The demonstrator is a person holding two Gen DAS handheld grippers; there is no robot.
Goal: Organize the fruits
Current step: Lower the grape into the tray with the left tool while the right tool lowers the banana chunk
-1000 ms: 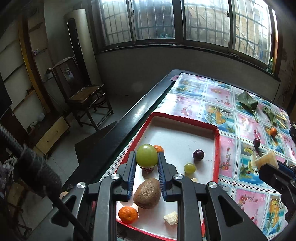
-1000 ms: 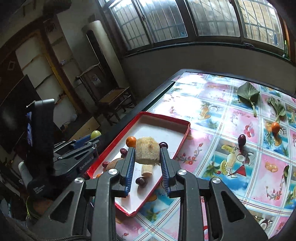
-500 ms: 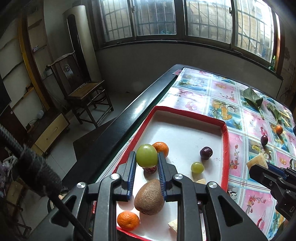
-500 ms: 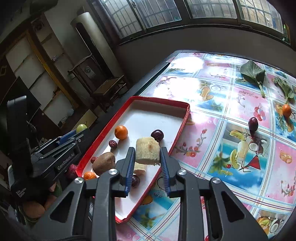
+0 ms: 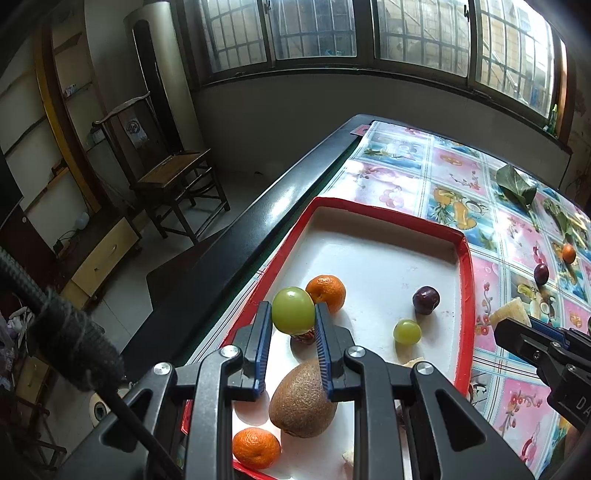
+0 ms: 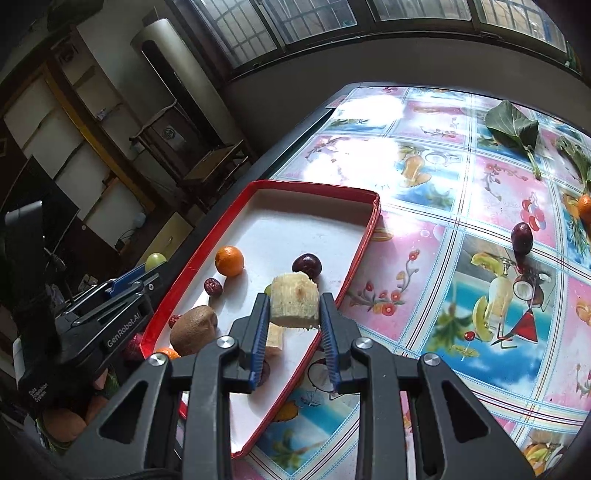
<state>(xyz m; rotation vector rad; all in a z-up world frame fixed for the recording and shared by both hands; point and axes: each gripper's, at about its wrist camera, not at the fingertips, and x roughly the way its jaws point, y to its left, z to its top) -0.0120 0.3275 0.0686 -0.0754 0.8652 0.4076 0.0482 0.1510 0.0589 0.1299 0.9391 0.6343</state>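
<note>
A row of barred windows (image 5: 369,33) runs across the top of the frame, letting pale daylight in above a plain grey wall (image 5: 280,107). At upper left stands a tall white column-shaped appliance (image 5: 155,66) with a dark vertical panel, and beside it a dark wooden chair (image 5: 173,173) with a worn seat. Along the left edge rises a yellow-trimmed shelving unit (image 5: 55,110), with a low cabinet and drawer (image 5: 103,251) below it. The floor (image 5: 207,229) is smooth and grey. At right, daylight glares off a patterned tablecloth (image 6: 443,184) printed with fruit pictures.
</note>
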